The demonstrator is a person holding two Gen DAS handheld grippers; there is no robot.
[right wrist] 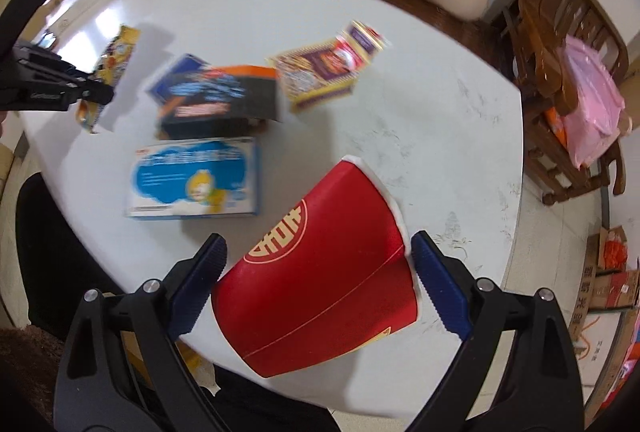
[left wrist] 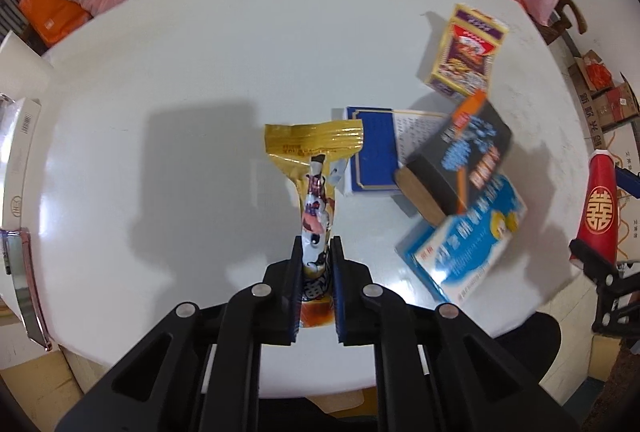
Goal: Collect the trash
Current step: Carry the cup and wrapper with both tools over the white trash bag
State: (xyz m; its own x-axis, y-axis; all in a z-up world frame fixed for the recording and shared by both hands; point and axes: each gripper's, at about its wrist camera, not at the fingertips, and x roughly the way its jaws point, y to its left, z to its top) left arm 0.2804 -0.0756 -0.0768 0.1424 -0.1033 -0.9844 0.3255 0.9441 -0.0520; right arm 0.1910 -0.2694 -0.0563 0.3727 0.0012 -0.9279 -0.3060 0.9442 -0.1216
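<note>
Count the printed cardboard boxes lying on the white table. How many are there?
3: a purple-and-yellow box farthest away, a black box with orange trim in the middle, a blue-and-white box nearest. Others may be hidden beneath.

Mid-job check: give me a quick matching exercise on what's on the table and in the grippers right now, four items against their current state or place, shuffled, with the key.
Items:
1. yellow snack wrapper
2. red paper cup
3. black and orange box
4. purple and yellow box

States:
A. resting partly on top of other boxes
B. lying alone towards the far side of the table
C. pinched between the shut left gripper
D. between the wide-set fingers of the right gripper

Pairs: 1-C, 2-D, 3-A, 4-B
</note>
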